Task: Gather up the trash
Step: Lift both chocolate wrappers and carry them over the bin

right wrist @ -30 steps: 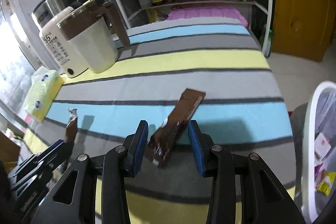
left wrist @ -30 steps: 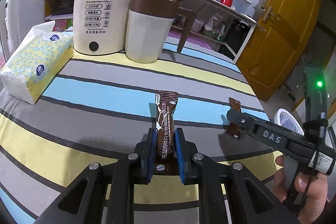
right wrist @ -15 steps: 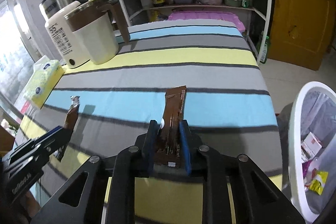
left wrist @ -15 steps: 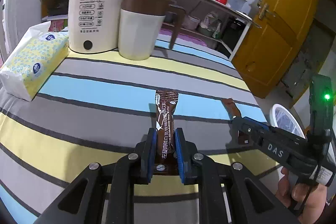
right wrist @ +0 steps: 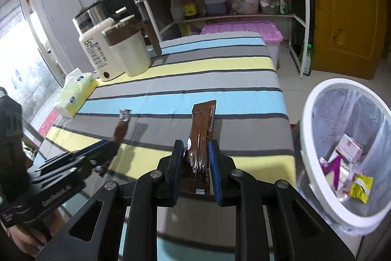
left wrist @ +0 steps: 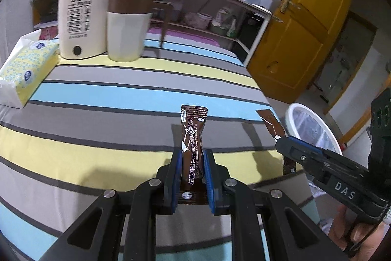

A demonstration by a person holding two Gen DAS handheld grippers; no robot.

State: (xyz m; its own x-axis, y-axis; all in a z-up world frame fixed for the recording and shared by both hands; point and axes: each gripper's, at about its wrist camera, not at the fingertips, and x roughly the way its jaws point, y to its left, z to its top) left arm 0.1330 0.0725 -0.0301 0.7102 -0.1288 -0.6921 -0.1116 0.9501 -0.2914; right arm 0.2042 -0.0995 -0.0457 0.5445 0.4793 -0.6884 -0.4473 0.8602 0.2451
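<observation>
Both tongs are clenched on brown wrappers, the left gripper on a coffee sachet and the right gripper on a second wrapper, each held lifted above the striped table's right edge, seemingly for dropping into the white bin beside it.

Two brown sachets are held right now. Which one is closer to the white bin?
The plain brown sachet in the right gripper; the white bin is beside it. The left gripper holds the white-lettered sachet.
</observation>
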